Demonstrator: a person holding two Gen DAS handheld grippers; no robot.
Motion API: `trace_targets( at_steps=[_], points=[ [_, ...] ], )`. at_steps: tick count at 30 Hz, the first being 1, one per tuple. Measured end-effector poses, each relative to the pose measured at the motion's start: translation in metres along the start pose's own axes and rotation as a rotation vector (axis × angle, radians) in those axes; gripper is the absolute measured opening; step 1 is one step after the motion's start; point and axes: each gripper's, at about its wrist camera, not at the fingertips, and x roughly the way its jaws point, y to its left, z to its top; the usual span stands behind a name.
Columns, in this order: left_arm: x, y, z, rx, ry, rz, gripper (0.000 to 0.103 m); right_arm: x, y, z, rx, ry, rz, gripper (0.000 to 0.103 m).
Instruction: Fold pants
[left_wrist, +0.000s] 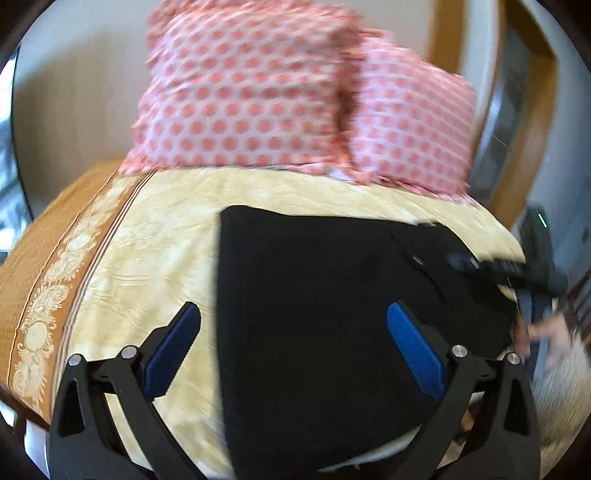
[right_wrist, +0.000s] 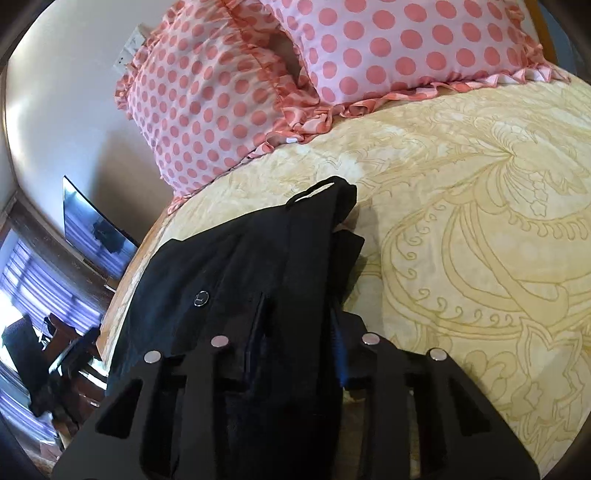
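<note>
Black pants (left_wrist: 325, 295) lie folded on a yellow patterned bedspread (left_wrist: 155, 236). My left gripper (left_wrist: 291, 314) is open above them, its blue pads (left_wrist: 173, 347) spread wide, one over the bedspread and one over the cloth. In the right wrist view the pants' waistband end (right_wrist: 258, 266) with a button and belt loop drapes over my right gripper (right_wrist: 295, 332), which is shut on the cloth; a blue pad (right_wrist: 338, 347) shows at the fold. The right gripper also shows in the left wrist view (left_wrist: 517, 269) at the pants' right edge.
Two pink polka-dot pillows (left_wrist: 258, 92) (right_wrist: 388, 48) stand at the head of the bed. The bed's left edge has an orange border (left_wrist: 48, 288). A television (right_wrist: 96, 221) and dark furniture (right_wrist: 44, 354) are off the bed's left side.
</note>
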Motion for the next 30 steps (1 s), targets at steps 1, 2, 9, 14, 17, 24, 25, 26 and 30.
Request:
trace_targets(
  at_steps=[1, 2, 9, 14, 17, 24, 25, 26, 30],
  points=[
    [0.011, 0.012, 0.009, -0.041, 0.042, -0.005, 0.1, 0.0, -0.001, 0.001, 0.005, 0.005, -0.007, 0.039],
    [0.024, 0.024, 0.016, -0.084, 0.094, -0.004, 0.096, 0.001, -0.002, 0.002, 0.015, 0.011, -0.012, 0.042],
    [0.091, 0.051, 0.031, -0.182, 0.308, -0.076, 0.063, 0.002, -0.002, 0.002, -0.011, 0.014, 0.004, 0.039],
    [0.087, 0.04, 0.036, -0.144, 0.25, -0.072, 0.01, -0.003, 0.005, 0.005, -0.035, 0.001, 0.041, 0.019],
    [0.082, 0.035, 0.044, -0.113, 0.224, -0.066, 0.009, -0.005, 0.011, 0.02, -0.058, -0.003, 0.057, 0.016],
    [0.091, 0.024, 0.102, -0.07, 0.125, -0.037, 0.01, 0.003, 0.032, 0.082, -0.141, -0.09, 0.011, 0.014],
    [0.097, 0.023, 0.112, -0.065, 0.096, -0.016, 0.01, 0.008, 0.031, 0.093, -0.145, -0.11, -0.014, 0.014],
    [0.105, 0.024, 0.119, -0.062, 0.089, 0.008, 0.01, 0.014, 0.027, 0.101, -0.142, -0.116, -0.04, 0.014],
    [0.16, 0.036, 0.128, -0.083, 0.191, 0.075, 0.012, 0.054, 0.003, 0.113, -0.078, -0.029, -0.157, 0.014]
  ],
)
